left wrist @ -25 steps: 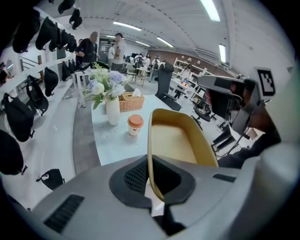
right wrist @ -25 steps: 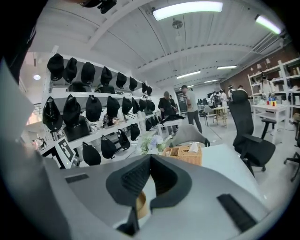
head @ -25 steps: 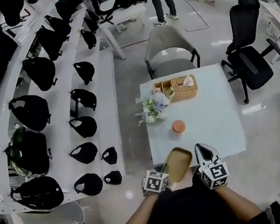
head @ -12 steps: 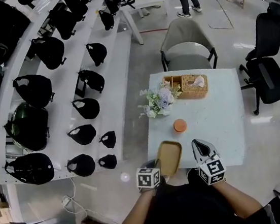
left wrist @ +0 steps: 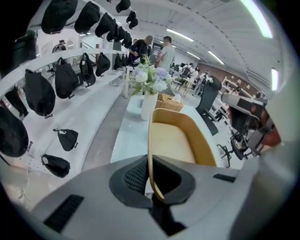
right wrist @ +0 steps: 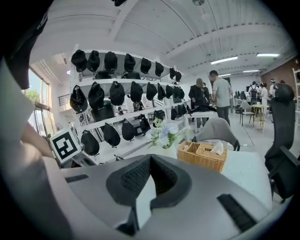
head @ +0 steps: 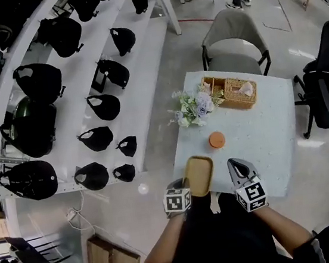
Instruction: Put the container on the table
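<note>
The container (head: 198, 175) is a tan, shallow, rounded-rectangle tray. It hangs over the near left corner of the pale table (head: 262, 145). My left gripper (head: 185, 186) is shut on its near rim. In the left gripper view the thin rim (left wrist: 151, 168) is pinched between the dark pads and the container (left wrist: 176, 140) stretches away over the tabletop. I cannot tell if it touches the table. My right gripper (head: 239, 171) is just right of the container, over the near edge, shut with nothing in it. In its own view the right gripper (right wrist: 149, 157) has its tips meeting.
On the table stand an orange round lid (head: 217, 139), a vase of flowers (head: 196, 107) and a wicker basket (head: 231, 91) at the far side. A grey chair (head: 233, 37) stands behind the table, a black office chair (head: 328, 94) to its right. Shelves of black helmets (head: 88, 102) run along the left.
Both grippers have sunk and come forward over the table's near edge. The container went with the left gripper and has rolled to a flatter lie. The jaws stayed as they were.
</note>
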The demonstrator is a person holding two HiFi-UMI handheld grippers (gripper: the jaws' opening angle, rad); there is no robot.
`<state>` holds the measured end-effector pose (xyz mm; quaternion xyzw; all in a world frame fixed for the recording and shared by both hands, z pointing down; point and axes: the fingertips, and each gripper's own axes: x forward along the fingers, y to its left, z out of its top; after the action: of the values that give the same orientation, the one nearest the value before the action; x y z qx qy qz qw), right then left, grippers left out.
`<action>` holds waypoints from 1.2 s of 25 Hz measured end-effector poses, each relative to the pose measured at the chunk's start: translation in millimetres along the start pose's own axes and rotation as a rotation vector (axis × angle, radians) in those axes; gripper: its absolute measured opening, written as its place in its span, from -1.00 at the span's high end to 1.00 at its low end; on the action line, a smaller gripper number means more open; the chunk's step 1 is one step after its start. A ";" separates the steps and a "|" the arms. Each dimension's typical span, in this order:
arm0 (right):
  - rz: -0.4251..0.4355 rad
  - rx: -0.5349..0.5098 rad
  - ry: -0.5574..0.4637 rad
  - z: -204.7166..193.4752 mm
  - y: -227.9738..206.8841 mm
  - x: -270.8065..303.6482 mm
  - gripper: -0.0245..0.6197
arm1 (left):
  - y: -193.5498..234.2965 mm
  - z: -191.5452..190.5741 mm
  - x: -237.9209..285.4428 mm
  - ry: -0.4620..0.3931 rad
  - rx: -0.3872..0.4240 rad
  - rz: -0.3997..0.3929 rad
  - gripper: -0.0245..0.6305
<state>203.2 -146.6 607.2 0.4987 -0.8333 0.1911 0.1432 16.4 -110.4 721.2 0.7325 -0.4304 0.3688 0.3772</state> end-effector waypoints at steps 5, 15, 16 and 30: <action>-0.012 -0.014 0.032 -3.1 10.3 15.6 0.93 | 23.7 -5.4 27.5 -0.026 -0.111 -0.030 0.90; -0.095 0.021 0.098 -21.4 -4.2 33.0 0.93 | 44.0 -9.9 97.4 -0.026 -0.164 -0.043 0.89; -0.100 0.019 0.104 -23.2 -7.7 35.1 0.92 | 45.7 -10.3 103.6 -0.021 -0.150 -0.040 0.89; -0.073 0.010 0.181 -55.0 -19.1 47.8 0.92 | 65.5 -44.8 163.5 0.080 -0.164 0.007 0.89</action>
<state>200.7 -166.5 679.8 0.5102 -0.7971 0.2343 0.2222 5.7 -151.6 897.9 0.6825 -0.4461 0.3625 0.4513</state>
